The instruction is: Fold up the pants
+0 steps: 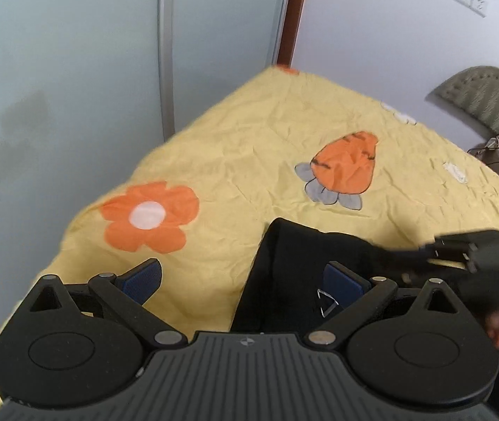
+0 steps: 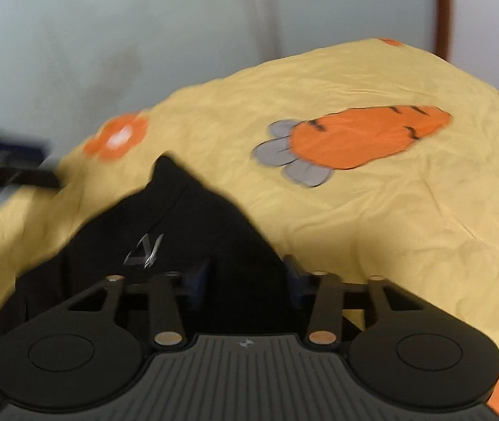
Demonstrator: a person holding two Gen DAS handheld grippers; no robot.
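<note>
Black pants [image 1: 284, 273] with a small silver logo [image 1: 326, 301] lie on a yellow bedsheet [image 1: 249, 161]. My left gripper [image 1: 245, 280] is open wide, its left pad over the sheet and its right pad [image 1: 340, 284] over the pants. In the right wrist view the pants [image 2: 179, 231] lie in a heap, with a corner pointing away. My right gripper [image 2: 245, 277] is open with black cloth between its blue pads [image 2: 198, 280]; whether they touch it is unclear. The right gripper also shows blurred in the left wrist view [image 1: 460, 249].
The sheet carries an orange flower [image 1: 149, 215] and an orange carrot [image 1: 346, 168]. A frosted glass wardrobe door [image 1: 73, 70] stands behind the bed. A green quilted headboard [image 1: 488, 101] and cables [image 1: 498, 151] lie at the right.
</note>
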